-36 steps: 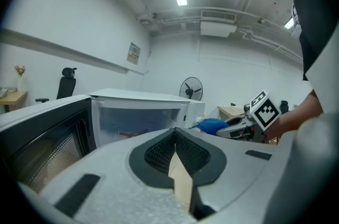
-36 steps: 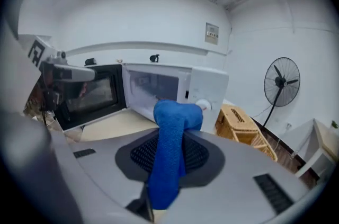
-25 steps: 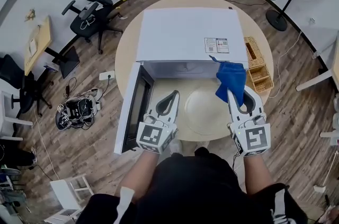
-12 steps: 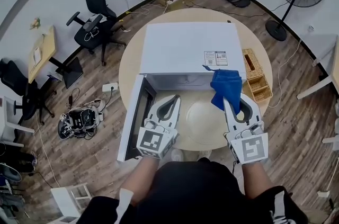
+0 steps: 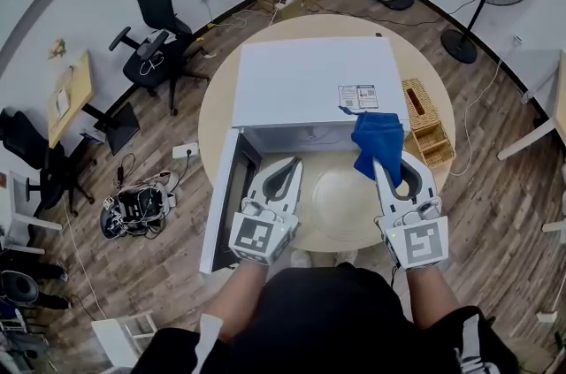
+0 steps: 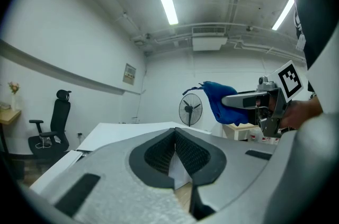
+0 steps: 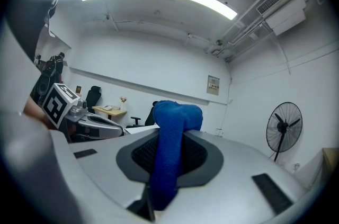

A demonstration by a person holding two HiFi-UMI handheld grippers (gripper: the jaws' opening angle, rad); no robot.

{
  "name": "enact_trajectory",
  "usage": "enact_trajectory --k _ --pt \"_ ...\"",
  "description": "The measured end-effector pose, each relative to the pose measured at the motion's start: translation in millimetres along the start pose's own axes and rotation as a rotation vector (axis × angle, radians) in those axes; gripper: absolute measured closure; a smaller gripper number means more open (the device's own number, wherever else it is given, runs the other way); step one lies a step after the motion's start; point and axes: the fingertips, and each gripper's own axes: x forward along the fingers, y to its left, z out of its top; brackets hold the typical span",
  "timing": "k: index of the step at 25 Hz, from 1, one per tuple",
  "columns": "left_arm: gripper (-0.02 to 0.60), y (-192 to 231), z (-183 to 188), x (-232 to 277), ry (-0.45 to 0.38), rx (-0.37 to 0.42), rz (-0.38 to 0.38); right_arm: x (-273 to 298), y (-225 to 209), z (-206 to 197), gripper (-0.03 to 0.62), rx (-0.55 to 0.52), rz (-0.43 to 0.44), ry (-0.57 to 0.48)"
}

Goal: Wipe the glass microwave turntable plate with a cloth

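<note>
Right jaws on cloth (image 5: 380,142), microwave (image 5: 309,80) ahead

Glass turntable plate (image 5: 340,194): a round, clear, pale disc lying flat on the wooden table (image 5: 217,103), just in front of the open microwave (image 5: 309,80). Cloth (image 5: 378,147): deep blue terry, bunched, pinched between the closed jaws of the right gripper (image 5: 393,164). Its bulk rises past the jaw tips and a strip runs back between the pads. In the head view it sits over the plate's far right rim; whether they touch cannot be told.
</note>
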Motion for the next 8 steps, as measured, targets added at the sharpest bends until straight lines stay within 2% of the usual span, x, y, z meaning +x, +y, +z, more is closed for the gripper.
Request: enact_trajectory --k 8 --pt "0.577 0 6 1 0.012 -0.008 0.012 -1 -6 16 0.531 -0.02 -0.014 -0.006"
